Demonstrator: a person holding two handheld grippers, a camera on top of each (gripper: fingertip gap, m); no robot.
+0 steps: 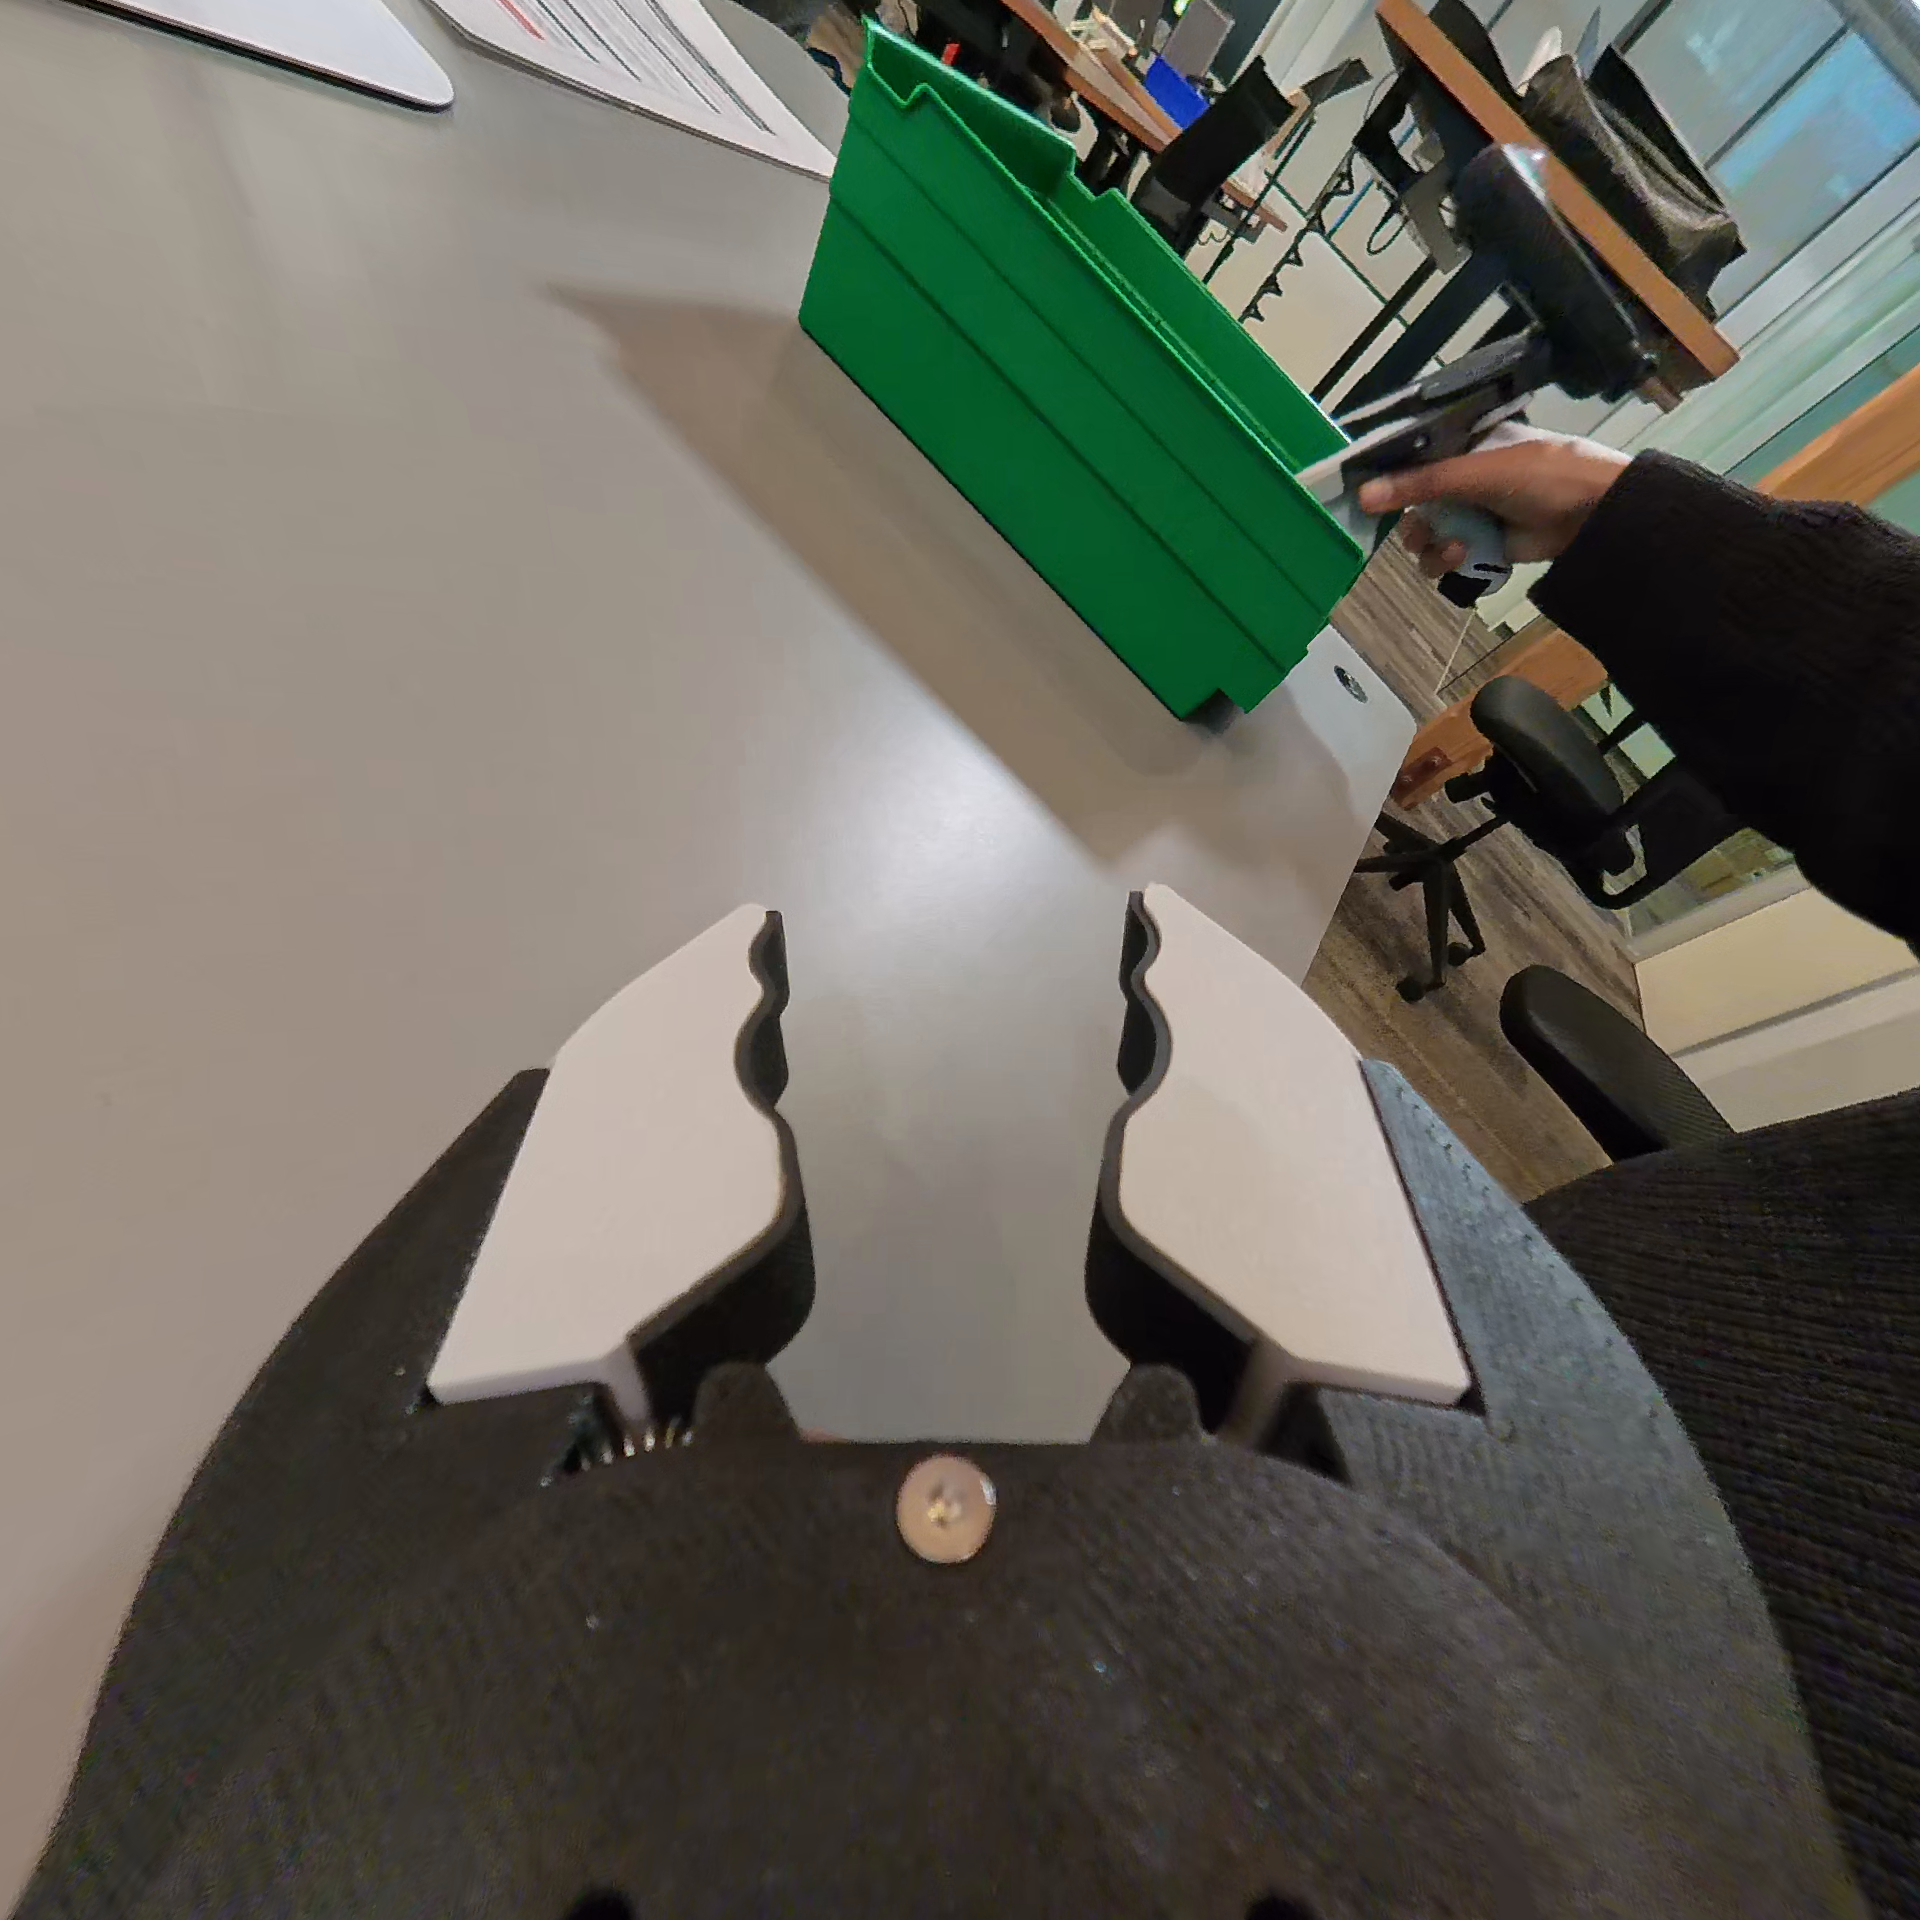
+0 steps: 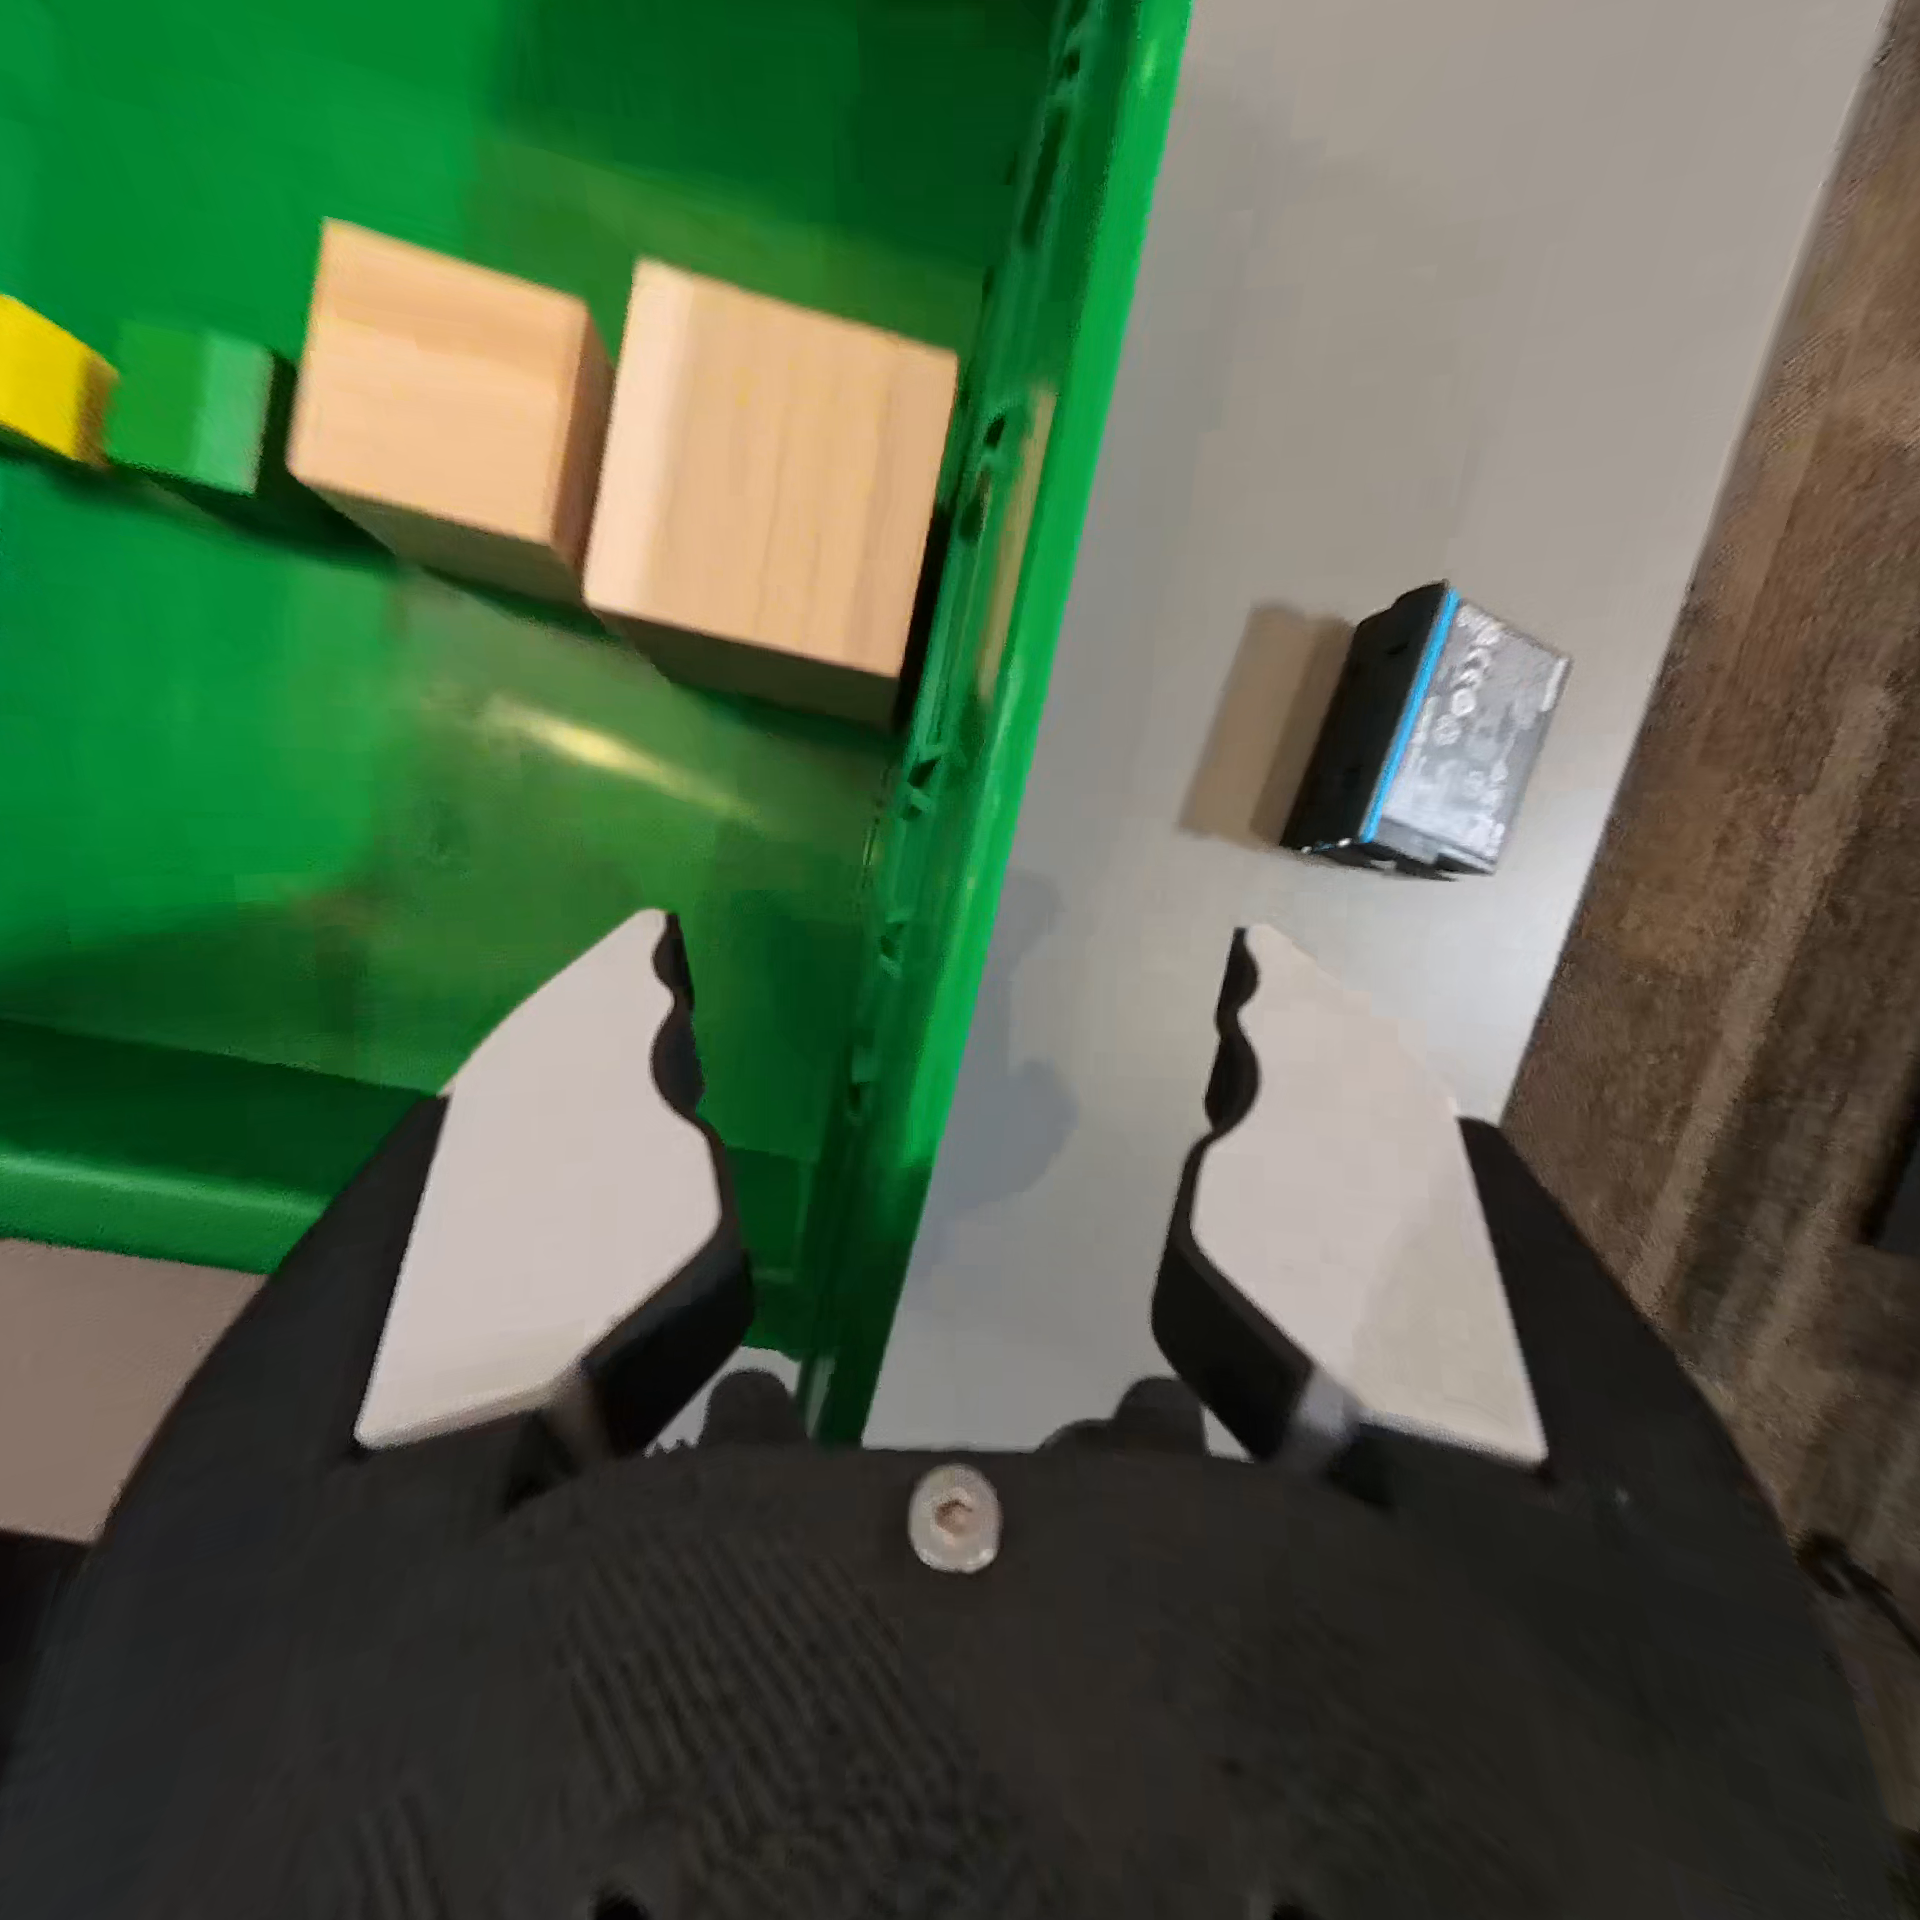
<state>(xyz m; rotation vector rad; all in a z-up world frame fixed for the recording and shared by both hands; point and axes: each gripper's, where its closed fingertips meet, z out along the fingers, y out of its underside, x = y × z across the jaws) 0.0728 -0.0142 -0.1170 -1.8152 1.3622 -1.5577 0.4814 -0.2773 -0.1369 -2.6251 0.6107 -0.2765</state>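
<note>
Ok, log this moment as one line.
left tool open, empty, over grey table | right tool open, empty, straddling green bin wall | two wooden blocks inside | black battery outside

blurred print on the black battery (image 2: 1455, 738) and a paper sheet (image 1: 634, 62) — none legible

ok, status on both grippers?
Left gripper open, empty, over bare table. Right gripper open, empty, above bin rim. Blocks in bin; black battery on table, apart.
</note>
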